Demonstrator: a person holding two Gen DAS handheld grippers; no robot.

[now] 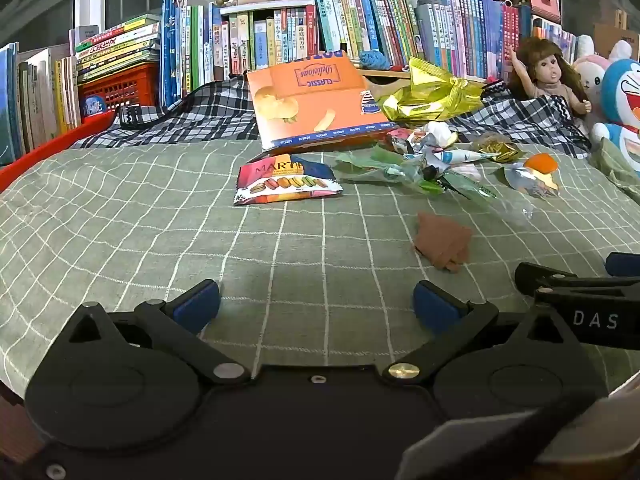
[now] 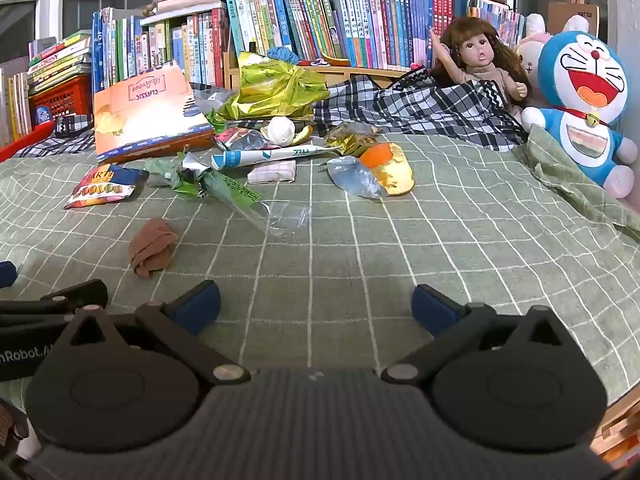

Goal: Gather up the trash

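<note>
Both tools hang side by side low over a green checked bedspread [image 1: 160, 216], each tilted gently downward. The left gripper [image 1: 316, 305] has its jaws spread wide with nothing between them, only cloth below. The right gripper [image 2: 316, 303] is equally wide and empty; its black frame shows at the right edge of the left view. Just ahead lies a crumpled brown sock [image 2: 151, 247], nearer the left tool's right finger. Farther on, the trash is scattered across the bed: a macaron packet [image 1: 286, 184], green wrappers [image 2: 224, 192], a clear plastic wrapper [image 2: 286, 220], orange peel [image 2: 388, 166], a gold bag [image 1: 432, 94] and an orange chip box [image 1: 316, 104]. Behind stand books [image 1: 280, 36], a doll [image 2: 478, 60] and a blue plush toy [image 2: 584, 96].
</note>
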